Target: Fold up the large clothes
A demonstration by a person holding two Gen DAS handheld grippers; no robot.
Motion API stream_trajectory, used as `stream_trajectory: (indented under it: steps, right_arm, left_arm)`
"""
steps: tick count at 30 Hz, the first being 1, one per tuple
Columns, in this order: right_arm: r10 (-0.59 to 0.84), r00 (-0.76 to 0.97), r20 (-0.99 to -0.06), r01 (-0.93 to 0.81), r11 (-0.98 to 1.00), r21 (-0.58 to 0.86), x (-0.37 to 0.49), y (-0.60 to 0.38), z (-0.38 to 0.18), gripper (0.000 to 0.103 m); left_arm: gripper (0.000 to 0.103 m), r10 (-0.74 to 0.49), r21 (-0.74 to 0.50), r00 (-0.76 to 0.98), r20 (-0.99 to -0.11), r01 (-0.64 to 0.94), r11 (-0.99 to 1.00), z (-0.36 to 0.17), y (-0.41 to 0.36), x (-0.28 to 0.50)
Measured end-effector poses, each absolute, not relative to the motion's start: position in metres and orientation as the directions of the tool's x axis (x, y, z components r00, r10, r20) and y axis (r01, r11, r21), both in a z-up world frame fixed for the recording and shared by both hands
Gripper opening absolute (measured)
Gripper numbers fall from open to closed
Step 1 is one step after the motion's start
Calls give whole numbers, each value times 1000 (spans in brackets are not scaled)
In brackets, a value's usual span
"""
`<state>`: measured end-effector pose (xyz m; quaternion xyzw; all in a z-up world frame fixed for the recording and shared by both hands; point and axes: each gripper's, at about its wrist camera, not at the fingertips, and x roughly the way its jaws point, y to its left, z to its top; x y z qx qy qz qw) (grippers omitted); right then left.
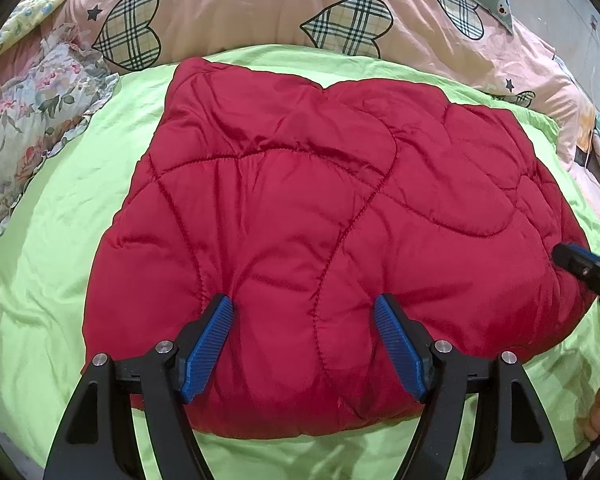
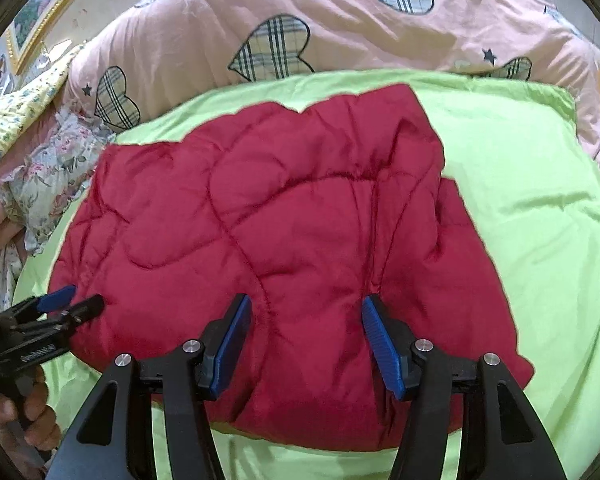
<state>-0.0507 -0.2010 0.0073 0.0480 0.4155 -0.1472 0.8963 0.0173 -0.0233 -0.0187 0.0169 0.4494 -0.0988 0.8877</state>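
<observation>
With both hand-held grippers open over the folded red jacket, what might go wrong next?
1. The puffy red jacket may spring open once pressure lifts.
2. The left hand-held gripper, jaws wide, might pinch only the top layer.
3. Dragging could bunch the slick green sheet, or expose the layer sticking out at the right.

Both grippers, left (image 1: 304, 306) and right (image 2: 306, 306), have black frames, ribbed blue jaws, silver screws.

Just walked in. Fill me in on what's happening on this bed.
A person is folding a red quilted jacket on a green sheet with a handheld gripper in each hand. The jacket already lies in a compact folded bundle. The left gripper and right gripper both sit over its near edge, fingers spread wide and gripping nothing. A pink heart-print quilt lies behind.
</observation>
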Motion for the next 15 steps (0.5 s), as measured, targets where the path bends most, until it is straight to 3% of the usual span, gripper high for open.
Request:
stream_trajectory:
  steps: [15]
  right_arm:
    - [-200,629,-752,254,966,-44,-40,-184,14,59]
  left_arm:
    - [75,-163,-58,584,-795,194,979,-12,-24,17]
